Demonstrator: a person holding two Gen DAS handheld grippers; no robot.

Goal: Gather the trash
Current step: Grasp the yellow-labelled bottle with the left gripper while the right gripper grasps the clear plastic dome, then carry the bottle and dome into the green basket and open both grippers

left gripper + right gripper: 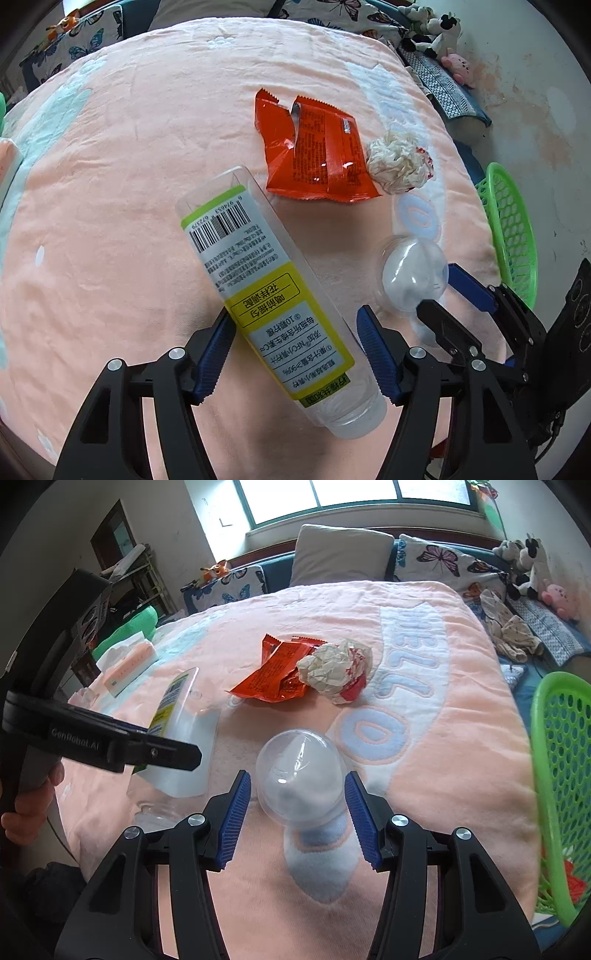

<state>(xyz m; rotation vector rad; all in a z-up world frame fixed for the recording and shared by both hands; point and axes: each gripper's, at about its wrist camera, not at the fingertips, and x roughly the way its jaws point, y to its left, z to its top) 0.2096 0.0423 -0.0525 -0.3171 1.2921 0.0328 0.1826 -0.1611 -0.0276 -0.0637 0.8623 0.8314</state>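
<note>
A clear plastic bottle (pixel 273 295) with a yellow-green label lies slanted between the blue pads of my left gripper (pixel 295 314), which is shut on it over the pink blanket (pixel 110 192). In the right wrist view the bottle (pixel 184 734) shows under one left finger (pixel 162 751). A clear plastic ball capsule (pixel 301 775) rests on the blanket between the pads of my right gripper (pixel 297 775), which stand open close beside it. Further back lie a torn orange wrapper (pixel 317 155) and a crumpled paper wad (pixel 399 162).
A green mesh basket (pixel 554 760) stands at the bed's right edge with something red inside. A tissue pack (pixel 129 661) lies at the left. Pillows (pixel 340 554) and plush toys (pixel 524 565) line the head of the bed. A person's hand (pixel 29 812) holds the left gripper.
</note>
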